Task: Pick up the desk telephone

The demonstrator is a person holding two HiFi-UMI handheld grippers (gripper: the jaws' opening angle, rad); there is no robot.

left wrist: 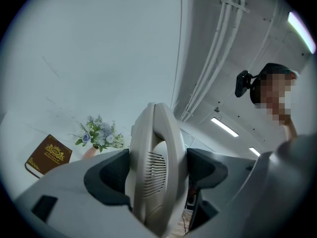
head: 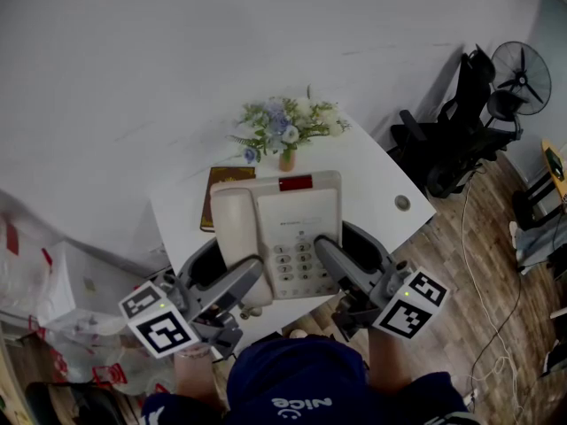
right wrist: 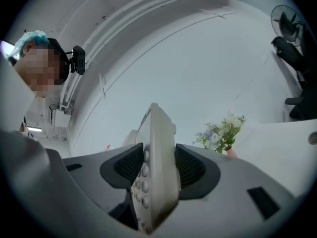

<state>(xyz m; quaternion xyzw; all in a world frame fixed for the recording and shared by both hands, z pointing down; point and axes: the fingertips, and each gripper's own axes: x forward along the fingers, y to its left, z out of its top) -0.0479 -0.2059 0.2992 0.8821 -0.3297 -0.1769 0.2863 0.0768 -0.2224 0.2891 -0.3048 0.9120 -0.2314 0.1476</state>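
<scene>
Head view: the desk telephone (head: 282, 228) is held over the white table (head: 381, 184), with the left gripper (head: 248, 279) at its 7 o'clock and the right gripper (head: 326, 255) at its 5 o'clock. Flowers (head: 285, 129) stand at its 12 o'clock and a book (head: 211, 204) lies at 10.

Left gripper view: the jaws are clamped tight on the handset (left wrist: 157, 148) end.

Right gripper view: the jaws are closed on the keypad (right wrist: 141, 182) edge.

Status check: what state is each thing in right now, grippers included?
left gripper: shut on the handset.
right gripper: shut on the desk telephone, at its keypad edge.
handset: seated on the telephone's cradle.
desk telephone: held by both grippers, above the table.
book: closed, lying flat.
flower vase: upright.
</scene>
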